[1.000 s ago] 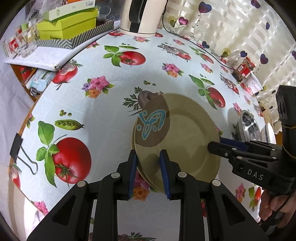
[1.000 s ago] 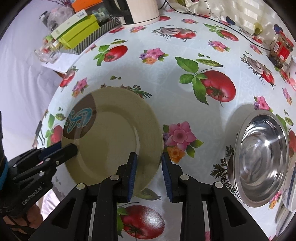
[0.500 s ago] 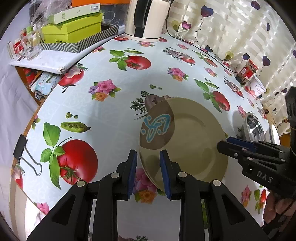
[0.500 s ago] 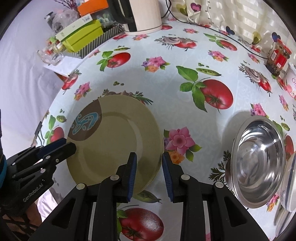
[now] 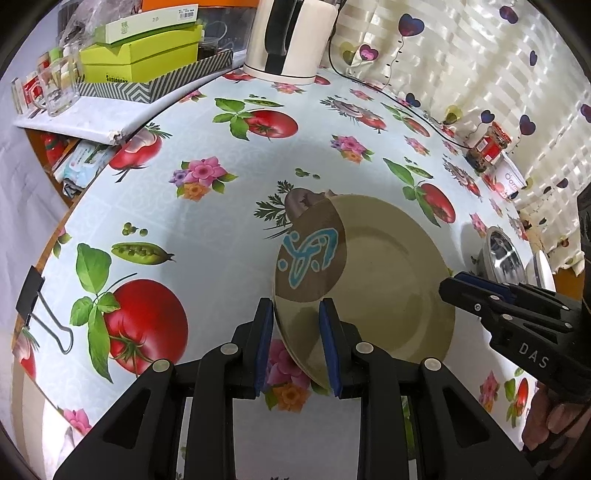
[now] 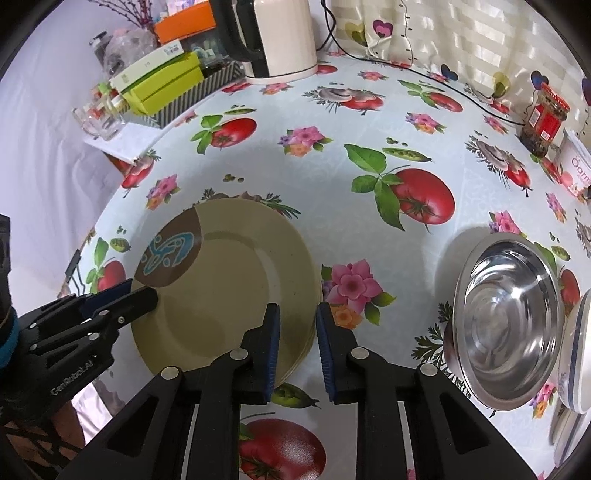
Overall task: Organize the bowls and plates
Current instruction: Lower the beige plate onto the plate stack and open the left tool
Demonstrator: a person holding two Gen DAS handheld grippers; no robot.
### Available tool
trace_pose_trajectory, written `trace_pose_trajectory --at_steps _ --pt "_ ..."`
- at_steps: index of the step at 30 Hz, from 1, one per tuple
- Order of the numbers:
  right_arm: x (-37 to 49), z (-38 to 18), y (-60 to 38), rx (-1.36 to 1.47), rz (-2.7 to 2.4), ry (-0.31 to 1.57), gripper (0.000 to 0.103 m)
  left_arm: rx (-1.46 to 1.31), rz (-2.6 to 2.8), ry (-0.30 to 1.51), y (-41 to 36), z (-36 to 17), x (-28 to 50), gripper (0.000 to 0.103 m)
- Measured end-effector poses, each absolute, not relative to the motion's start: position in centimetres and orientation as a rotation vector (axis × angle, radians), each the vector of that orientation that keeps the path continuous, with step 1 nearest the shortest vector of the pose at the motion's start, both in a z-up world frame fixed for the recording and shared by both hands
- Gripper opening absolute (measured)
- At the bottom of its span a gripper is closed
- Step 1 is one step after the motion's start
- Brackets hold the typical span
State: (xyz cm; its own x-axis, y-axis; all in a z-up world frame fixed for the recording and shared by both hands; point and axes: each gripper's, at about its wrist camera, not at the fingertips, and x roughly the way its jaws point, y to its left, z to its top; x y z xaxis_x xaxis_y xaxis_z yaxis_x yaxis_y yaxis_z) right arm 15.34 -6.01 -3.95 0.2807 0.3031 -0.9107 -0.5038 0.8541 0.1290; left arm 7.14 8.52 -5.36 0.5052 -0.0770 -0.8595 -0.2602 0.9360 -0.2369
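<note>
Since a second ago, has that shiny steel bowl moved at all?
No. The steel bowl sits in the same spot, just right of the pink flower print.

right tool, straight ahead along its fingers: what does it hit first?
Most likely the rim of the beige plate: the right tool already straddles that edge, jaws open. Whether the pads touch it is unclear from this view.

The right gripper (image 5: 458, 286), seen in the left wrist view, bears white letters "DAS" on its black body. The left gripper (image 6: 147, 291), seen in the right wrist view, carries "GenRobot.AI" along its side. On the pale carton (image 5: 147, 27) atop the green boxes at the far left, "20" is printed beside a small barcode sticker. The white tub (image 6: 578, 168) at the far right shows pink lettering starting "Oarm", the rest cut off.
</note>
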Motion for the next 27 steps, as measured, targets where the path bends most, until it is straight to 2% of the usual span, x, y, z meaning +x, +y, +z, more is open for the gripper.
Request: trace_pose_trajectory --at_steps 13,25,27 --pt "14.2 -2.7 -6.8 -0.199 0.516 1.133 0.02 -0.359 0.114 1.033 8.8 -5.3 6.9 0.027" --pt "11.9 -0.5 -8.3 -0.168 0.532 1.066 0.022 -0.328 0.12 0.97 8.4 -2.8 5.4 0.027" --pt "11.4 0.0 -8.8 -0.156 0.529 1.048 0.025 -0.322 0.101 0.959 7.8 -2.3 5.2 0.027"
